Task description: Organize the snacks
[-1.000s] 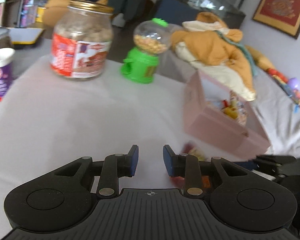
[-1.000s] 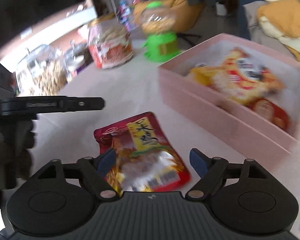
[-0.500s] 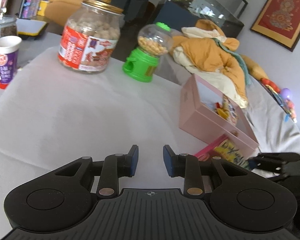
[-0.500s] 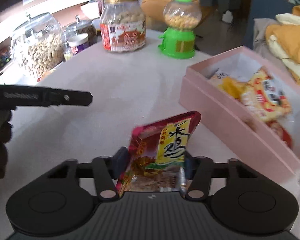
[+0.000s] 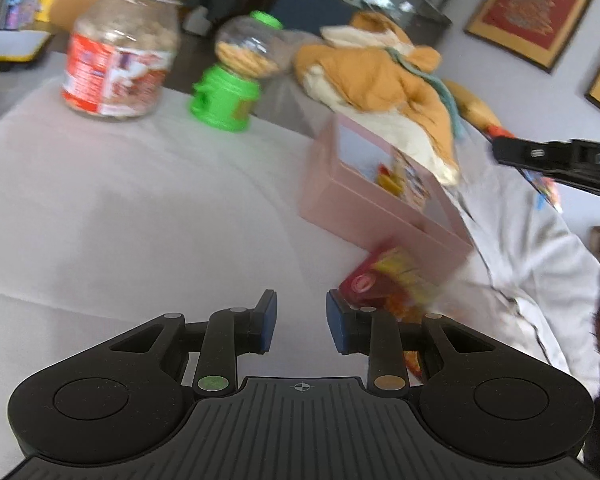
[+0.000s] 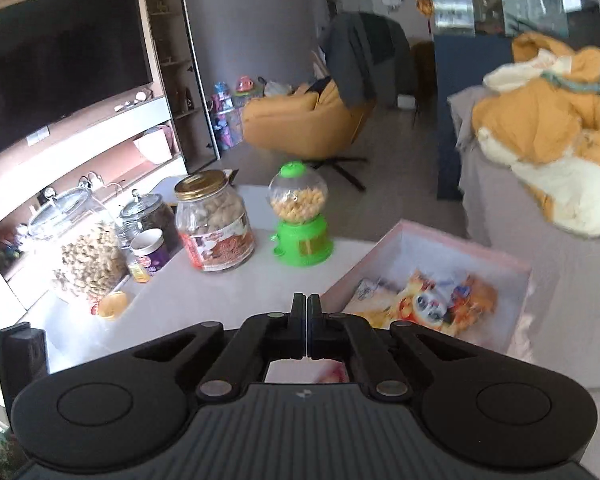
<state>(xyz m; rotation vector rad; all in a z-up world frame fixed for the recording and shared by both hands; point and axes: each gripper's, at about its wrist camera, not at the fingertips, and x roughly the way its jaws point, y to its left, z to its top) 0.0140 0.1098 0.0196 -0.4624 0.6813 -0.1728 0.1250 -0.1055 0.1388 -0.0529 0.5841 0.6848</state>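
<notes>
A red snack packet (image 5: 392,280) lies on the white table (image 5: 140,216), just in front of the pink box (image 5: 364,208) and right of my left gripper (image 5: 300,322), which is open and empty. In the right wrist view my right gripper (image 6: 307,326) is shut with nothing between its fingers, raised above the table. A bit of the red packet (image 6: 334,374) shows under it. The pink box (image 6: 384,242) holds several snack packets (image 6: 432,300). My right gripper also shows in the left wrist view (image 5: 556,160), high at the right.
A large nut jar with a gold lid (image 6: 214,226), a green candy dispenser (image 6: 300,216), glass jars (image 6: 80,248) and a purple cup (image 6: 150,250) stand at the table's far side. A couch with an orange blanket (image 6: 548,136) lies beyond the box.
My right gripper has let go of the red packet, shut empty and risen. The packet has dropped back onto the table by the box. The left gripper has stayed open.
</notes>
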